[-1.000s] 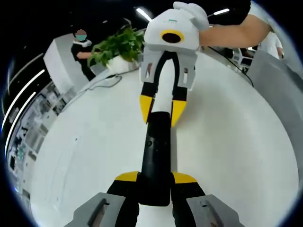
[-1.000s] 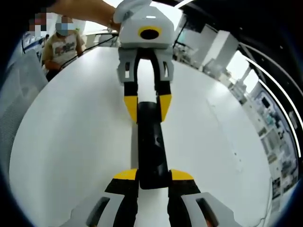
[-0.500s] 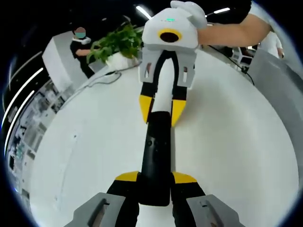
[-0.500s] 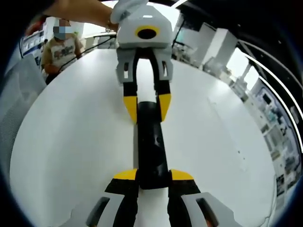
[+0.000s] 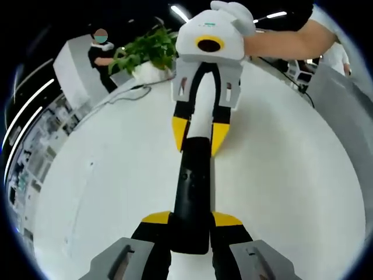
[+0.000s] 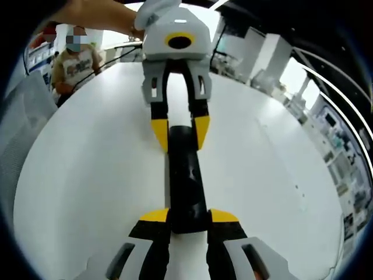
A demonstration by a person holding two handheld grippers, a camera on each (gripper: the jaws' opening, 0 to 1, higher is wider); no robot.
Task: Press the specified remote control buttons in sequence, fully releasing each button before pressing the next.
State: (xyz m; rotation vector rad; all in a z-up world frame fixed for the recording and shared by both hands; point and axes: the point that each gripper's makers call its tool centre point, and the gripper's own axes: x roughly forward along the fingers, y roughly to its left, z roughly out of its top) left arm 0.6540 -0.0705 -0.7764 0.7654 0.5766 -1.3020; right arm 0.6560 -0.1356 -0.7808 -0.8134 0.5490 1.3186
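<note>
So the long black bar-shaped remote control (image 5: 192, 189) is lying flat on the round white table (image 5: 291, 175), and everything else is easiest to place off that remote.

In the left gripper view, the left gripper (image 5: 192, 220) with its yellow-tipped black jaws has them squeezed in on the near end of the remote, one yellow pad on each long side. At the remote's far end the right gripper (image 5: 199, 135) comes in from the opposite side, its yellow tips clamped on that end the same way, with its white and grey body rising behind it. A white-gloved hand (image 5: 236, 13) sits on top of that body.

The right gripper view is basically the mirror: right gripper (image 6: 188, 217) jaws pinched on the remote (image 6: 185, 181) at the near end, left gripper (image 6: 176, 131) holding the far end, table (image 6: 87, 175) all around. So both ends are gripped at once and the remote spans straight between them.

Past the far end of the remote, off the table edge, there's a leafy green plant in a white pot (image 5: 148, 55) and a person in a dark top (image 5: 102, 58) next to it. In the right gripper view, a person in a light printed shirt (image 6: 74, 61) stands beyond the table.
</note>
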